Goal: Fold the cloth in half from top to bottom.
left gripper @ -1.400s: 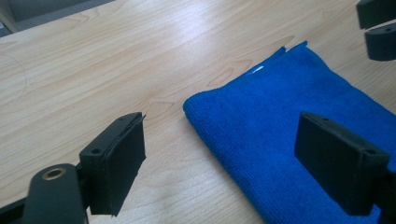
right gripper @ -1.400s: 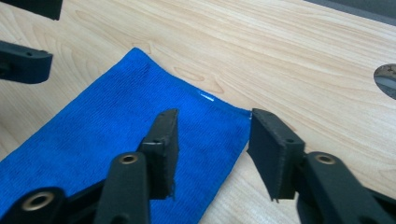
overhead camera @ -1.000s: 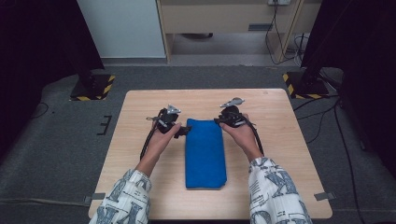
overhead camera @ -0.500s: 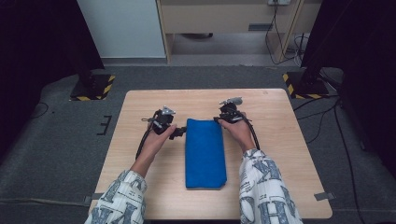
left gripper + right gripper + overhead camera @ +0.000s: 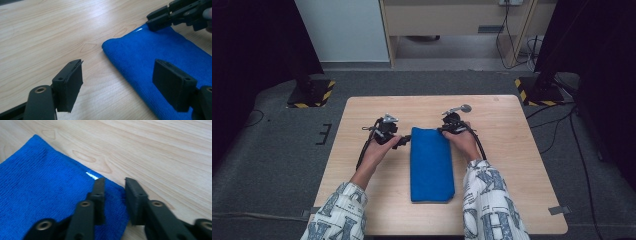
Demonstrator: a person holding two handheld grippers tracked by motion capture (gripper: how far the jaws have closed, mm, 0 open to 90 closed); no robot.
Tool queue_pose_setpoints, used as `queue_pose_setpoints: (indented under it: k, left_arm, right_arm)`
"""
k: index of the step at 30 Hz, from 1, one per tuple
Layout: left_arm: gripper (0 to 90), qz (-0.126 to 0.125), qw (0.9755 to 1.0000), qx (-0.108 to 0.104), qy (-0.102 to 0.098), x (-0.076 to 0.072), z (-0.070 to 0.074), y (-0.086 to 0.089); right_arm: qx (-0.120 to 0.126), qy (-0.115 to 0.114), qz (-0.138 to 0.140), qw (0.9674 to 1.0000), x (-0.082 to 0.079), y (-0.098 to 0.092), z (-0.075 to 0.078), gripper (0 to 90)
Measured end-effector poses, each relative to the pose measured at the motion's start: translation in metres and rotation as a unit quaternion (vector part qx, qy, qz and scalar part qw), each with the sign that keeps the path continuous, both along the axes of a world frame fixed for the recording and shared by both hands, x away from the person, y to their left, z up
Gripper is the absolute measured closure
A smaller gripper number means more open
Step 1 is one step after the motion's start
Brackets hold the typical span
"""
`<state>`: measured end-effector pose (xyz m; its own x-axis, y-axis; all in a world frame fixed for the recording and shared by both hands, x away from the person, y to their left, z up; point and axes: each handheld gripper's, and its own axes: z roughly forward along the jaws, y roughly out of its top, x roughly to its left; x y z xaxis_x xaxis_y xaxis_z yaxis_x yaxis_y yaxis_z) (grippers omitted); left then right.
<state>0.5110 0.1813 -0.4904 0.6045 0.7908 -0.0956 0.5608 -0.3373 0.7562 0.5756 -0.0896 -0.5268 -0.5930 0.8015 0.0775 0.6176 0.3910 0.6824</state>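
Blue towel (image 5: 431, 162) lies folded in the middle of the table (image 5: 512, 150). My right claw (image 5: 113, 186) has just been narrowing over its far right corner, edge between the jaws, not pinched yet. My left claw (image 5: 120, 75) is spread wide, straddling the far left corner.

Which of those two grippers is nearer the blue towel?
Right. The right gripper straddles the blue towel at its far corner; the left gripper hovers open beside the opposite far corner.
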Motion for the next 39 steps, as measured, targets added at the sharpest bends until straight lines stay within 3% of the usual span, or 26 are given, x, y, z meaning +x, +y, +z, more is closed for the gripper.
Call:
queue_pose_setpoints:
  k: [6, 9, 13, 16, 25, 29, 31, 35, 39]
  left_arm:
    - [24.5, -0.002, 0.9998, 0.016, 0.007, 0.012, -0.005, -0.015]
    - [24.5, -0.005, 0.9995, 0.029, -0.003, 0.014, -0.002, -0.023]
    - [26.6, 0.008, 0.9998, 0.016, -0.006, 0.021, -0.004, -0.031]
    - [27.1, 0.013, 0.9994, 0.031, 0.003, 0.027, -0.009, -0.034]
    - [29.7, 0.033, 0.9985, 0.039, 0.020, 0.040, -0.023, -0.040]
    - [31.4, 0.034, 0.9987, 0.033, 0.020, 0.042, -0.024, -0.045]
    - [34.0, 0.036, 0.9986, 0.035, 0.017, 0.042, -0.025, -0.048]
    - [39.7, 0.048, 0.9969, 0.060, 0.012, 0.043, -0.028, -0.050]
    - [46.0, 0.057, 0.9971, 0.049, 0.012, 0.048, -0.035, -0.048]
  right_arm:
    - [0.005, -0.006, 0.013, 0.9999, -0.004, -0.001, -0.001, 83.5]
    - [0.005, -0.010, 0.015, 0.9998, -0.006, -0.002, -0.002, 84.9]
    - [0.004, -0.014, 0.017, 0.9997, -0.006, -0.002, -0.002, 85.9]
    - [0.009, -0.011, 0.018, 0.9997, -0.006, -0.003, -0.003, 86.1]
    - [0.001, -0.022, 0.013, 0.9997, -0.009, 0.000, -0.003, 86.9]
    - [0.008, -0.028, 0.001, 0.9996, -0.012, 0.000, -0.005, 87.0]
    - [0.010, -0.031, -0.003, 0.9995, -0.013, 0.000, -0.005, 87.0]
    - [0.010, -0.041, -0.006, 0.9991, -0.015, 0.000, -0.007, 87.0]
    - [0.010, -0.042, -0.011, 0.9990, -0.017, 0.000, -0.007, 87.0]
